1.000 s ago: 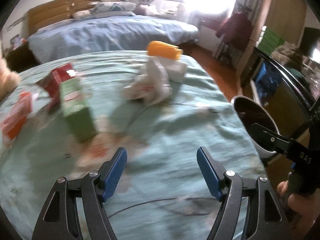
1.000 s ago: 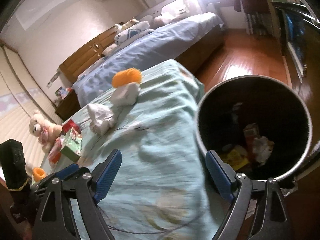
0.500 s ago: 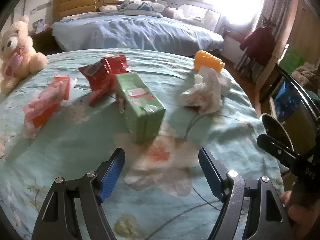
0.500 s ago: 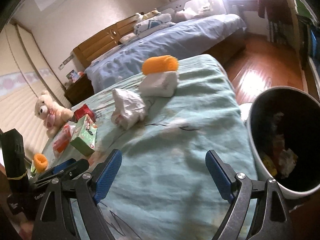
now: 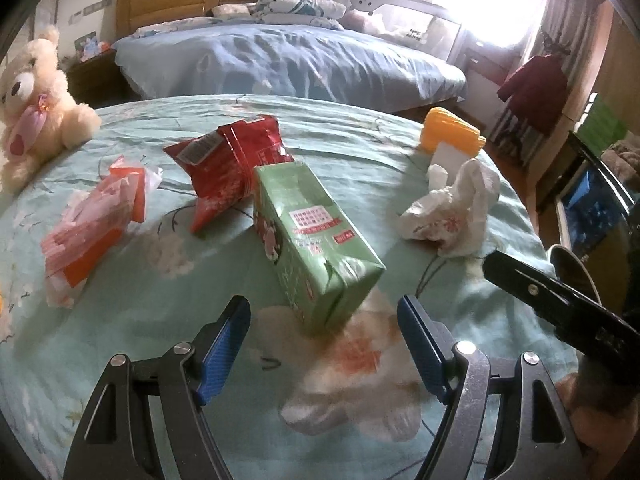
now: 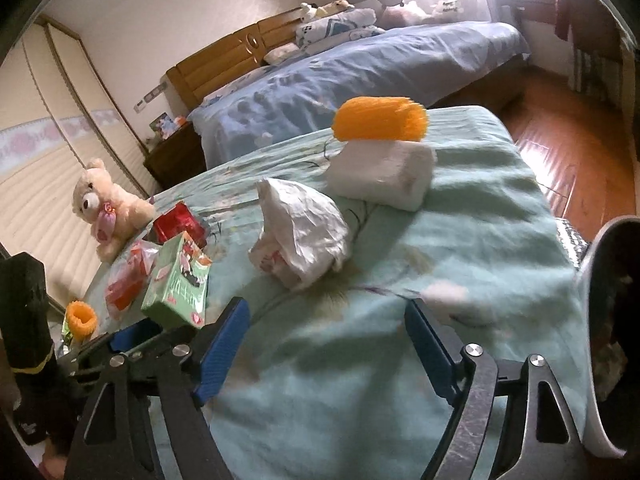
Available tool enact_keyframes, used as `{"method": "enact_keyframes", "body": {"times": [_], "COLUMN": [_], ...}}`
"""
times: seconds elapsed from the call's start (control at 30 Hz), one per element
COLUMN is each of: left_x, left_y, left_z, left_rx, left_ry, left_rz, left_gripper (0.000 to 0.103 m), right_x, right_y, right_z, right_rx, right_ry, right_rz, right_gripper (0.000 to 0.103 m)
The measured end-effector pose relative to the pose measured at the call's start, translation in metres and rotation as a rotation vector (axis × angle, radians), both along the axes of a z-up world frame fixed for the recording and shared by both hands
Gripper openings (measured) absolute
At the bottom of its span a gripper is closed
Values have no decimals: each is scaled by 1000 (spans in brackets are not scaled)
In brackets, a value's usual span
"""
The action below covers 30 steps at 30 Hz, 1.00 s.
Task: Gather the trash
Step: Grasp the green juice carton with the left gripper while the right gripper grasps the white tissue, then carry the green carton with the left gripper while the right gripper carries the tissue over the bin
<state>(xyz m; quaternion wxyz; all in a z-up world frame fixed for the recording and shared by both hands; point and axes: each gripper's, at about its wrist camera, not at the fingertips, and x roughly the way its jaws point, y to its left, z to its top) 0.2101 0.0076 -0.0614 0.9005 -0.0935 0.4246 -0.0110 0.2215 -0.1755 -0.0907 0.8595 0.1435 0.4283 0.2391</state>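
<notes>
A green carton lies on the teal tablecloth just ahead of my open, empty left gripper. Behind it are a red snack bag and an orange-and-clear wrapper. A crumpled white bag lies to the right; in the right wrist view the white bag is just ahead of my open, empty right gripper. The green carton shows at its left. The dark bin stands at the right edge.
A white block with an orange ribbed thing on it sits at the table's far end. A teddy bear sits far left. A small orange ring lies at the left. A blue bed and wooden floor lie beyond.
Both grippers have swung left, away from the bin and toward the litter. The green carton is now close in front of the left gripper, the white bag in front of the right.
</notes>
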Motion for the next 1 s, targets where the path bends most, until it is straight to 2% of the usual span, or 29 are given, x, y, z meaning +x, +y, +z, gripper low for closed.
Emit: {"method": "enact_keyframes", "body": {"times": [0.23,0.3,0.33,0.37,0.4,0.47,0.5,0.6,0.67,1.0], "left_x": [16,19,21,23,24,26,27,24,21,0], "left_y": [2,0,0,0,0,1,1,0,-1,-26], "left_z": [0,-2,-4,-6,-8,-11,-12,-9,-7,0], "left_rx": [-9,5,12,15,12,5,1,1,2,-6], "left_ry": [-13,-17,-16,-16,-15,-3,-4,-25,-35,-63], "left_rz": [6,7,6,8,4,-7,-12,-31,-45,-145], "left_gripper": [75,74,73,68,59,47,44,34,31,31], "right_x": [23,28,31,33,34,31,30,23,16,-23], "right_y": [15,19,22,24,25,25,24,21,15,-28], "right_z": [-1,-3,-5,-6,-7,-6,-6,-3,-2,5], "right_rx": [0,-4,-8,-8,-6,-9,-8,-6,-8,-3], "right_ry": [4,7,13,17,20,9,4,-5,-10,-29], "right_rz": [18,23,26,29,34,31,30,28,24,-62], "right_gripper": [73,69,63,53,48,38,35,33,32,32]}}
